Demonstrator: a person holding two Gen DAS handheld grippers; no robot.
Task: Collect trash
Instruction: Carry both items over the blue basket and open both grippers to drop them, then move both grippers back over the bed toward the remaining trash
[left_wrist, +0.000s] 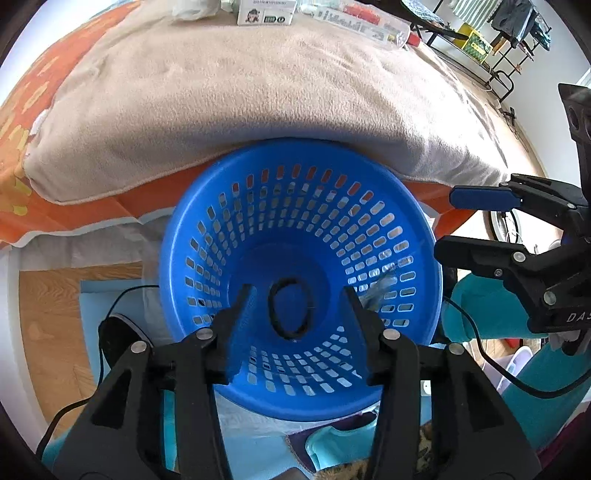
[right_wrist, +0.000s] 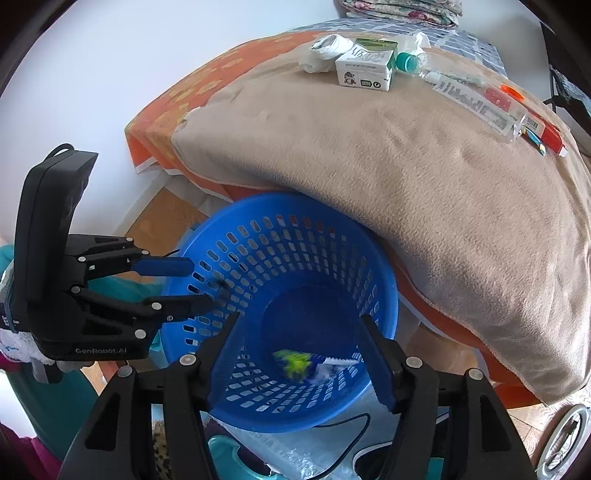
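Beside the bed, a blue basket (left_wrist: 299, 280) stood on the floor with its far rim tucked under the overhanging edge of a beige blanket (left_wrist: 258, 110). Both grippers hung over its mouth, pointing steeply down into it.

From the left wrist view, the left gripper (left_wrist: 295, 295) had its fingers parted with nothing pressed between them. A black loop (left_wrist: 290, 308), like a hair tie, showed between the fingertips against the basket's bottom; whether it was lying there or falling I could not tell. In the right wrist view a dark blurred speck (right_wrist: 221, 286) sat just off the left gripper's fingertips, against the basket's inner wall.

The right gripper (right_wrist: 299, 328) also stood spread, its fingers clear of anything. Below it a blurred green, white and blue wrapper (right_wrist: 306, 365) was inside the basket, near the bottom; the blur hid whether it had come to rest. The left wrist view showed the right gripper at the basket's right rim, with a pale blurred scrap (left_wrist: 378, 291) against the inner wall.

More trash lay well apart from the basket on the far side of the blanket: a white carton (right_wrist: 365, 66), crumpled white paper (right_wrist: 325, 50), a clear bottle with a teal cap (right_wrist: 410, 62), a clear plastic packet with printed lettering (right_wrist: 476, 103) and a red and white box (right_wrist: 550, 134).

Under the blanket an orange patterned sheet (right_wrist: 192, 92) hung over the bed's side. A black cable (left_wrist: 491, 362) ran across the lower right of the left view.
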